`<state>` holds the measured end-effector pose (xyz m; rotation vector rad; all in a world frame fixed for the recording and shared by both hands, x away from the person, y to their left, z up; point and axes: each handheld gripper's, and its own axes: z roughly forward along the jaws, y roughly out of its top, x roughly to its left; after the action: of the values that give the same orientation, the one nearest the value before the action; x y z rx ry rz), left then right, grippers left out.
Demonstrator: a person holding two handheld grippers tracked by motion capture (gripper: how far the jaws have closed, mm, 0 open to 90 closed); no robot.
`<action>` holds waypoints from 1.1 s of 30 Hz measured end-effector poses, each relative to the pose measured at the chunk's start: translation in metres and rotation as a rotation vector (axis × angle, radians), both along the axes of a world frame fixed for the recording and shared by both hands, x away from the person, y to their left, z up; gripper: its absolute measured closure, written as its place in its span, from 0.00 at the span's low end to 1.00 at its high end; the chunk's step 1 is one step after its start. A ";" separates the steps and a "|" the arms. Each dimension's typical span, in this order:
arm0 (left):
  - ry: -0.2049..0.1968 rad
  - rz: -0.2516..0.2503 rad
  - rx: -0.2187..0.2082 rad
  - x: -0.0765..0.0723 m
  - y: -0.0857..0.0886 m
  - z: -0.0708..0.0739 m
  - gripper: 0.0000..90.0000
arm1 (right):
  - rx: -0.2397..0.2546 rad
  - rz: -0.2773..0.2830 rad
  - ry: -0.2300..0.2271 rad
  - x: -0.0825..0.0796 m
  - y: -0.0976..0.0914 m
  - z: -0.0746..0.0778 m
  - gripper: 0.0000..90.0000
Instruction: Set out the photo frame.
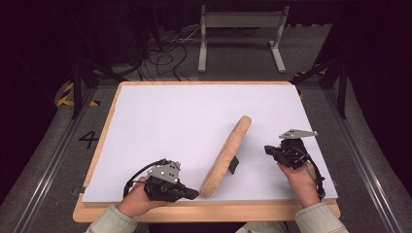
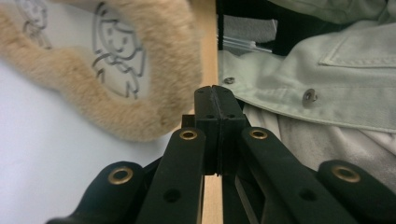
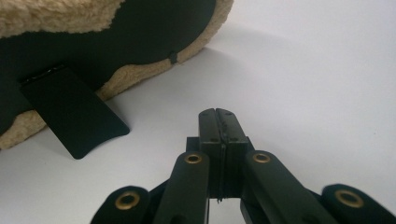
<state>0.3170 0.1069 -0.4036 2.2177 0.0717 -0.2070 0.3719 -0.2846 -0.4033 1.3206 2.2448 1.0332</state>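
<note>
Furry picture frame (image 1: 226, 155) standing between grippers, left gripper (image 1: 194, 193) just beside its near end

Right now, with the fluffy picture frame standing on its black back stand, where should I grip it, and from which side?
Probably best is the near end of the fluffy picture frame, taken across its thin furry rim by the left hand-held gripper, which sits beside that end with jaws shut. The frame stands on edge, so the rim offers two opposite faces. Avoid the black stand behind; it props the frame.
</note>
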 end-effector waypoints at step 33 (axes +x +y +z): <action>-0.103 0.320 -0.002 0.034 -0.023 -0.010 1.00 | -0.006 0.019 -0.012 -0.001 0.004 -0.001 1.00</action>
<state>0.3510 0.0841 -0.4139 2.1749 0.3657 0.0829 0.3709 -0.2807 -0.4044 1.2897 2.2547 1.0376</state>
